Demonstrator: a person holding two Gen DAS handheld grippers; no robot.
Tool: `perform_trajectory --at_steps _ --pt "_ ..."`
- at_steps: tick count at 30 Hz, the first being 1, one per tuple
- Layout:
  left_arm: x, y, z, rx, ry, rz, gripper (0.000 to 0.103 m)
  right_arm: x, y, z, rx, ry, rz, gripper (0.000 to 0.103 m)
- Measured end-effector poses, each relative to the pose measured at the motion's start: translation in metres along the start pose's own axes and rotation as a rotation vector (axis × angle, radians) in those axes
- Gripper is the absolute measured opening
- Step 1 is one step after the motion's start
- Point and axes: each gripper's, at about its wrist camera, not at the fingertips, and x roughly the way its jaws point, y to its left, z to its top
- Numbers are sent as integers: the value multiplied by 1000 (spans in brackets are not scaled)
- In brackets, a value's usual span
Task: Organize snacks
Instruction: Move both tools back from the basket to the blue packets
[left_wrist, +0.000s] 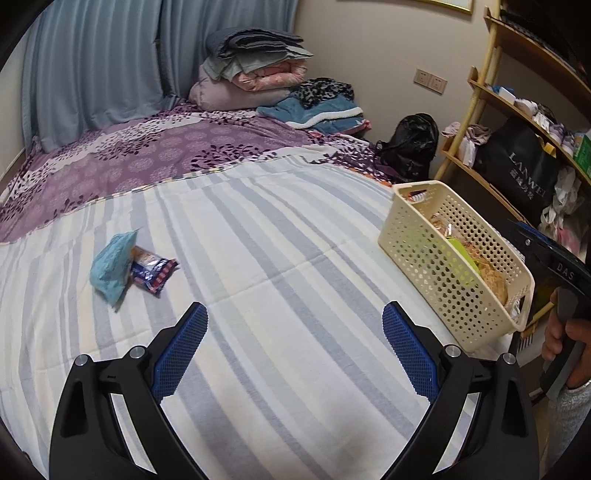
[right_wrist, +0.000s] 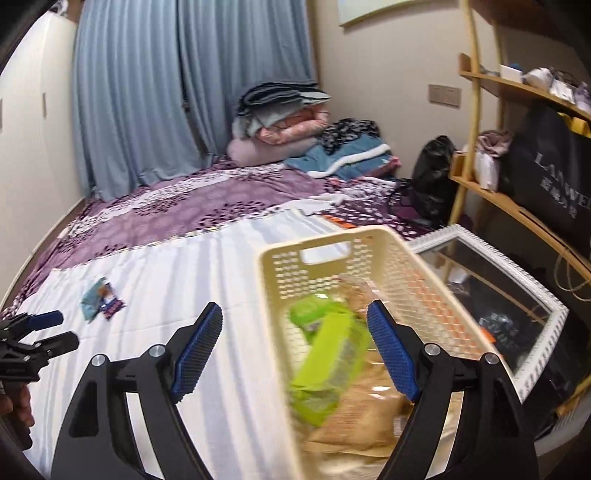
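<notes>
Cream perforated basket (left_wrist: 436, 266) sits at the bed's edge, already holding a green packet (right_wrist: 328, 354). Your left gripper (left_wrist: 293, 332) and right gripper (right_wrist: 295, 332) both hang apart, empty. Two packets (left_wrist: 129, 269) remain on the striped sheet (left_wrist: 266, 236), likely next.

both views are lit evenly by soft, rather dim indoor light, probably from overhead; no window glow is seen through the drawn curtains (left_wrist: 96, 70). only faint shadows are cast on the striped sheet (left_wrist: 266, 258). strong fisheye bending is shown at the rims, where the wooden shelf (left_wrist: 517, 110) is curved and the corners are blacked out. the left wrist view is kept fairly sharp. in the right wrist view the cream basket (right_wrist: 332, 251) and the green packet (right_wrist: 332, 354) are smeared by motion blur, and the sheet is washed out to near white.
</notes>
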Motion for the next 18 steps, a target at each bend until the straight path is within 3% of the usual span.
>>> perform_trajectory --at_steps 18 --pt "-27 107 -16 -173 -20 141 97 38 113 -20 -130 101 207 80"
